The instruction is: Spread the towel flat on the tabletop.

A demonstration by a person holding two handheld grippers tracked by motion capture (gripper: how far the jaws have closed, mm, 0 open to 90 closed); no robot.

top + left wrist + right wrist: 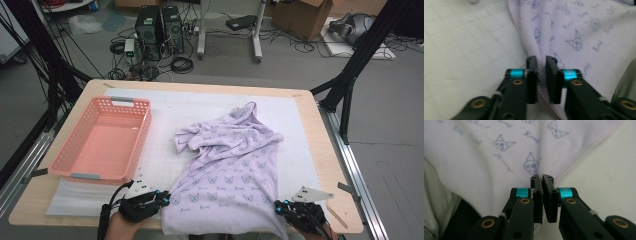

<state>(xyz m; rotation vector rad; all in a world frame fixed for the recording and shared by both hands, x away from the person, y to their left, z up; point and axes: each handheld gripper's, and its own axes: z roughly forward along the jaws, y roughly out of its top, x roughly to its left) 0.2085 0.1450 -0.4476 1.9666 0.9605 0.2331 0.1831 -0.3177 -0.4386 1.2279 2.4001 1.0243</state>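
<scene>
White mat (165, 165) covers your table, with the pink basket (102, 137) sitting empty at the left and the shirt (227, 165) spread just right of it. Your left gripper (166, 198) has its jaws narrow around the shirt's near hem, and your right gripper (278, 206) is pinched tight on the other corner.

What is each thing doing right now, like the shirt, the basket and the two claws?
Shirt: crumpled at its far end, smoother near the person, near edge hanging over the table edge.
Basket: upright, empty, apart from the shirt.
Left claw: jaws nearly closed on the shirt's hem, a thin gap showing.
Right claw: shut on the shirt's edge.
Table: covered by a white mat.
</scene>
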